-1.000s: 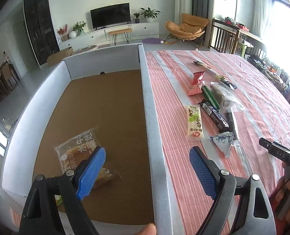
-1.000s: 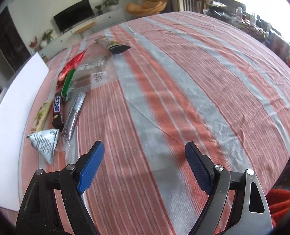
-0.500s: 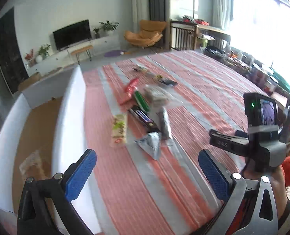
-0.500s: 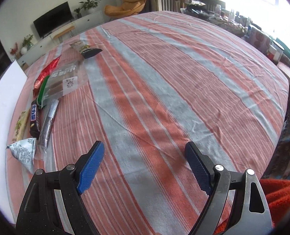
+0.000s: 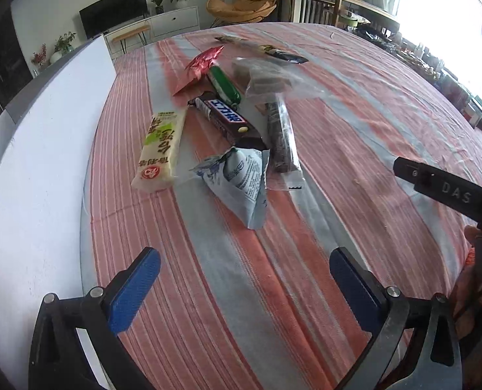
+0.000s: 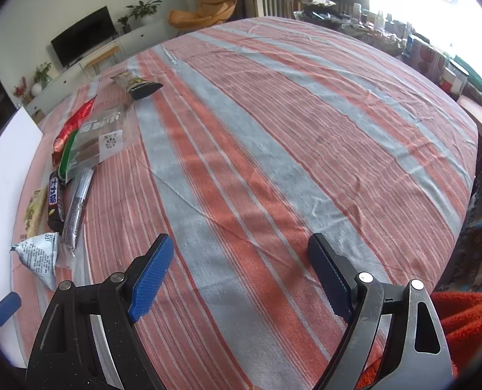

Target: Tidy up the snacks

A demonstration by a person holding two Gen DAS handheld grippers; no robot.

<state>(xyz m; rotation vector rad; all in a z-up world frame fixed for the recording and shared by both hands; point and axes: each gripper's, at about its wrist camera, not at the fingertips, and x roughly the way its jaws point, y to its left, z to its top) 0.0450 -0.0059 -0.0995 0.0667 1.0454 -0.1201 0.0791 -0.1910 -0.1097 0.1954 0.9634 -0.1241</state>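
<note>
Several snacks lie in a cluster on the striped tablecloth [image 5: 354, 123]: a cream bar with green print [image 5: 161, 146], a dark chocolate bar [image 5: 226, 117], a pale blue triangular pack [image 5: 237, 175], a clear-wrapped dark stick [image 5: 281, 136], a green tube [image 5: 224, 86], a red foil pack [image 5: 198, 68] and a clear bag of brown pieces [image 5: 267, 79]. My left gripper [image 5: 244, 287] hovers open just short of the triangular pack, nothing between its blue pads. My right gripper [image 6: 239, 274] stands open over bare cloth, right of the same cluster [image 6: 68, 175].
The white wall of a cardboard box [image 5: 39, 162] runs along the left of the snacks. A black-ended packet [image 6: 137, 84] lies farther back. The right gripper's black body [image 5: 449, 188] juts in at the left wrist view's right edge. Chairs and cluttered furniture stand beyond the table.
My left gripper swung right out of the box, leaving the bread bag inside, and dropped toward the snack cluster with jaws spread wider. The right gripper stayed in place, turning slightly.
</note>
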